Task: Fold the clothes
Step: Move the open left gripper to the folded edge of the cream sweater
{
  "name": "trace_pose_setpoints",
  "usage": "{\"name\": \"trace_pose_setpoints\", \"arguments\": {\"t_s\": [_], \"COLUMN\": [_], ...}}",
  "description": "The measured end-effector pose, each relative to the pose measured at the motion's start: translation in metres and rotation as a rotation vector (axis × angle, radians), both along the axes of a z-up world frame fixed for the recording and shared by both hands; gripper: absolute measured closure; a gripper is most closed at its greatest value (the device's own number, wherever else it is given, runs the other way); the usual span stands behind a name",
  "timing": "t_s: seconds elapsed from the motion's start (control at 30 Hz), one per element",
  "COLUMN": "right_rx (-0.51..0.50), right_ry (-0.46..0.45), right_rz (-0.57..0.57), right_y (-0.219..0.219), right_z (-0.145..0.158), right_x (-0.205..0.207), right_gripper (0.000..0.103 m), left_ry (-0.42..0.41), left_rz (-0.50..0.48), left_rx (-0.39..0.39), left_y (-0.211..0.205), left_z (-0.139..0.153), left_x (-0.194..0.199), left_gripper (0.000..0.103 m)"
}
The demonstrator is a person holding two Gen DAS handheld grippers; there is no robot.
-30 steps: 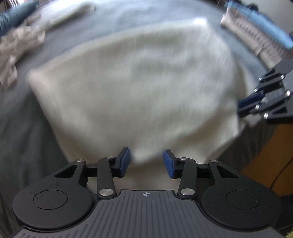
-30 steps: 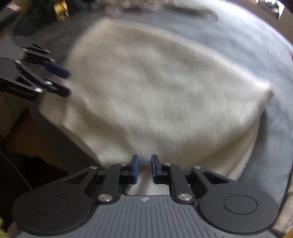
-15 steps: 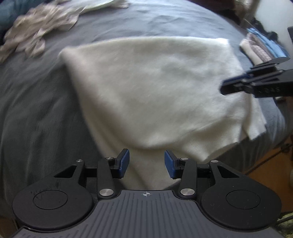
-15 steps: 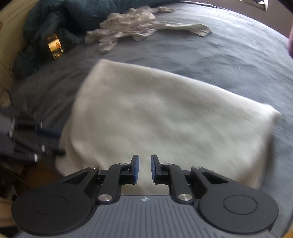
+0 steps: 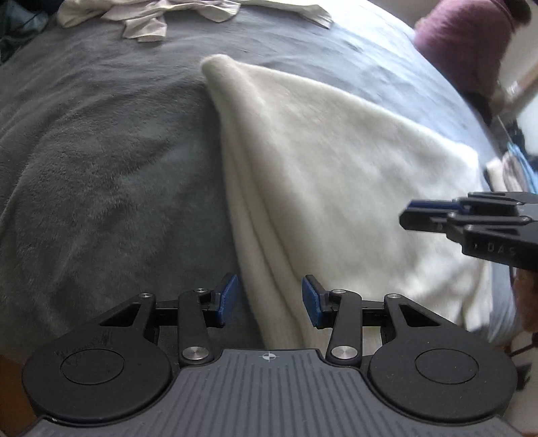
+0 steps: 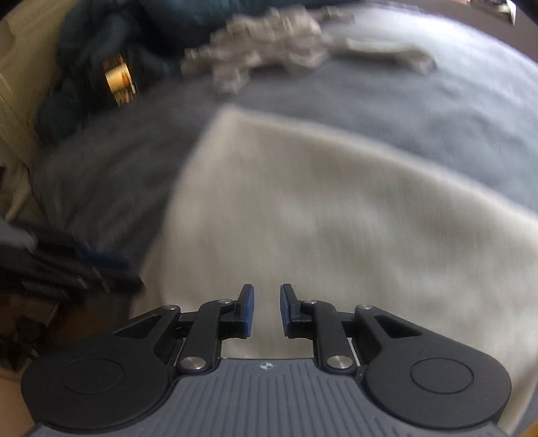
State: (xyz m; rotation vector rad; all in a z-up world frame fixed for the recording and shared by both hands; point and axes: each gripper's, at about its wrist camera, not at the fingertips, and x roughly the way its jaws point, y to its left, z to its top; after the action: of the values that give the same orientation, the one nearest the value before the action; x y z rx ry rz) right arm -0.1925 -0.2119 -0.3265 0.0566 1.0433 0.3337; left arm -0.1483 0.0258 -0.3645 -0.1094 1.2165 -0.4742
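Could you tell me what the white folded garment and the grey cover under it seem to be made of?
The white garment looks like a soft fleece or brushed knit: matte, fuzzy, with thick rounded fold edges. The grey cover appears to be plush fleece too, since its nap shows lighter and darker brushed patches. Neither fibre can be confirmed by sight.

Bedroom in a home: gray bedspread (image 5: 101,161), rumpled clothes (image 5: 148,16) strewn at far side, teal duvet (image 6: 101,40) bunched by headboard, white blanket (image 5: 336,174) folded on top.

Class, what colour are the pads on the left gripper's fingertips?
Blue pads, clearest in the left wrist view.
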Motion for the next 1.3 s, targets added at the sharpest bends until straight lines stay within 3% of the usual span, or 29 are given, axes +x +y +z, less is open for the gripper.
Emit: {"name": "trace_pose_setpoints", "arguments": {"t_s": [0.37, 0.53, 0.67, 0.83, 0.97, 1.17, 1.3], "right_rx": [-0.006, -0.050, -0.081, -0.101, -0.074, -0.131, -0.144], "right_ry": [-0.058, -0.049, 0.002, 0.038, -0.017, 0.120, 0.033], "right_rz": [0.047, 0.094, 0.150, 0.177, 0.098, -0.023, -0.144], "right_y": [0.034, 0.041, 0.038, 0.023, 0.001, -0.036, -0.056], "right_z": [-0.010, -0.023, -0.031, -0.021, -0.001, -0.032, -0.005], "right_x": [0.061, 0.076, 0.062, 0.030, 0.007, -0.038, -0.058], "right_gripper": [0.084, 0.084, 0.084, 0.084, 0.084, 0.085, 0.086], "left_ry": [0.002, 0.005, 0.010, 0.053, 0.075, 0.040, 0.049], "left_rz": [0.035, 0.035, 0.041, -0.005, -0.025, -0.089, -0.048], "left_rx": [0.030, 0.142, 0.183, 0.195, 0.143, 0.226, 0.233], "left_y": [0.006, 0.000, -0.004, -0.024, -0.035, -0.063, -0.063], "left_z": [0.002, 0.018, 0.034, 0.032, 0.029, 0.006, 0.002], "left_x": [0.040, 0.066, 0.082, 0.088, 0.073, 0.046, 0.045], "left_gripper": [0.061, 0.061, 0.061, 0.061, 0.059, 0.058, 0.056]}}
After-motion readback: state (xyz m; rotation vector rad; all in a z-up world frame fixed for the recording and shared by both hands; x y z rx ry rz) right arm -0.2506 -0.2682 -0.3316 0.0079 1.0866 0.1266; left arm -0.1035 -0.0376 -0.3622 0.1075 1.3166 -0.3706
